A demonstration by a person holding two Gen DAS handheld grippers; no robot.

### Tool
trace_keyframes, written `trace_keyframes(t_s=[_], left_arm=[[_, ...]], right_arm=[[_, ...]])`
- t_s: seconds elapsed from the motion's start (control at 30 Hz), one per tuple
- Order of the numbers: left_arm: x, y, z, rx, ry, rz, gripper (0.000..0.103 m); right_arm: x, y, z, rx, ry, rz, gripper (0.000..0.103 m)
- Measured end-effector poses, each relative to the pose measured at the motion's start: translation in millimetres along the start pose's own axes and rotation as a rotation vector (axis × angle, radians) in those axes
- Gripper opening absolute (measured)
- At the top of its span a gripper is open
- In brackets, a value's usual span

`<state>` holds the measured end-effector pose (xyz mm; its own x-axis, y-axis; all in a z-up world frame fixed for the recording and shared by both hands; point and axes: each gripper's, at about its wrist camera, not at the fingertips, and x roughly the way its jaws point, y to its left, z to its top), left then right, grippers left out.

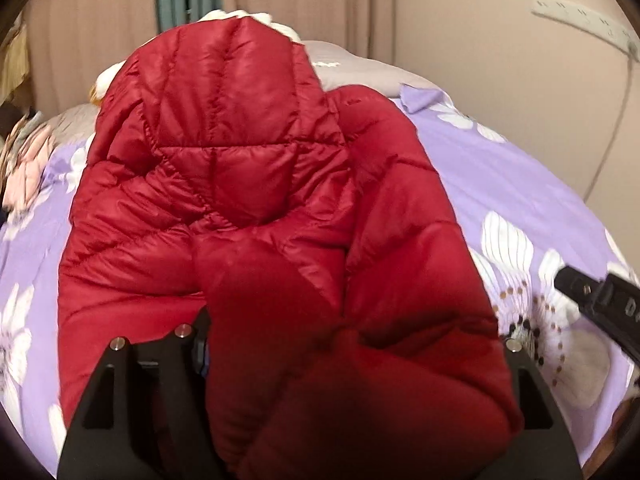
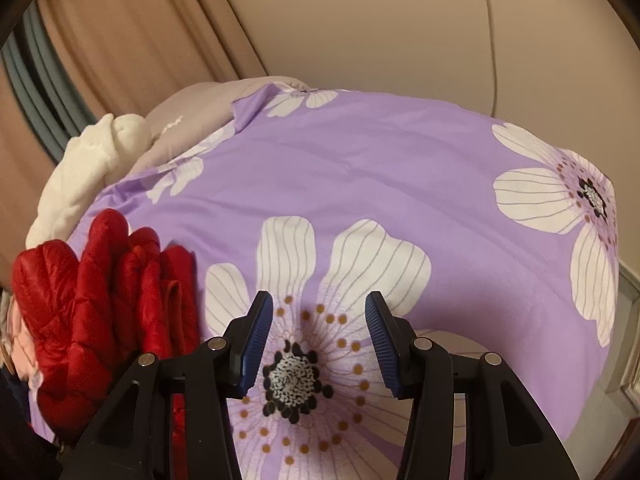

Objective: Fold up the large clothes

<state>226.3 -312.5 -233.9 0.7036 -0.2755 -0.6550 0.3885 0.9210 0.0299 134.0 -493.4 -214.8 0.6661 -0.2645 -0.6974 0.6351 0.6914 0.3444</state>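
A red quilted puffer jacket (image 1: pixel 248 168) with a hood lies on the purple floral bedspread (image 1: pixel 500 184). In the left wrist view a thick fold of it fills the space between my left gripper's (image 1: pixel 320 344) jaws, which are closed on it; the fingertips are hidden by fabric. My right gripper (image 2: pixel 319 340) is open and empty, hovering over a large white flower print. The jacket (image 2: pixel 100 300) shows at the left of the right wrist view. The right gripper (image 1: pixel 592 296) also shows at the right edge of the left wrist view.
A white fluffy blanket (image 2: pixel 88 168) and a grey pillow (image 2: pixel 192 108) lie at the head of the bed. Beige curtains (image 2: pixel 132 40) and a wall (image 2: pixel 400 20) stand behind. A power strip (image 1: pixel 584 20) with a cable hangs on the wall.
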Motion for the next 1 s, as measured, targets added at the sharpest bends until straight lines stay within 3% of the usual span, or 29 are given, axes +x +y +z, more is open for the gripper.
trace_keyframes(t_s=[0.07, 0.17, 0.37, 0.47, 0.6, 0.67, 0.73, 0.83, 0.9, 0.93, 1.0], left_arm=[[-10, -1, 2, 0.007, 0.013, -0.035, 0.072], [-23, 10, 7, -0.053, 0.058, -0.149, 0.088], [-86, 23, 16, -0.104, 0.026, -0.261, 0.088], [-126, 38, 21, -0.146, -0.005, -0.366, 0.088], [-176, 61, 23, -0.178, -0.060, -0.403, 0.088], [-202, 87, 25, -0.234, -0.165, -0.370, 0.089], [-204, 112, 24, -0.275, -0.251, -0.225, 0.090], [-177, 149, 22, -0.332, -0.206, 0.069, 0.084], [-151, 177, 15, -0.395, -0.169, 0.121, 0.076], [-135, 194, 11, -0.449, -0.113, 0.146, 0.075], [-115, 215, 2, -0.528, -0.063, 0.141, 0.073]], right_arm=[[3, -1, -1, 0.002, 0.015, 0.003, 0.050], [5, -2, -1, -0.001, 0.024, -0.001, 0.050], [4, -7, 0, 0.018, 0.018, 0.008, 0.050], [4, -9, -1, 0.027, 0.021, 0.010, 0.050], [-4, -6, 0, 0.025, -0.005, 0.044, 0.050], [-15, 2, 1, -0.003, -0.043, 0.065, 0.050], [-27, 15, 1, -0.045, -0.077, 0.088, 0.050], [-44, 36, 2, -0.096, -0.113, 0.130, 0.050], [-55, 56, 5, -0.125, -0.130, 0.154, 0.050], [-62, 68, 8, -0.137, -0.137, 0.172, 0.050], [-77, 94, 13, -0.161, -0.144, 0.218, 0.050]])
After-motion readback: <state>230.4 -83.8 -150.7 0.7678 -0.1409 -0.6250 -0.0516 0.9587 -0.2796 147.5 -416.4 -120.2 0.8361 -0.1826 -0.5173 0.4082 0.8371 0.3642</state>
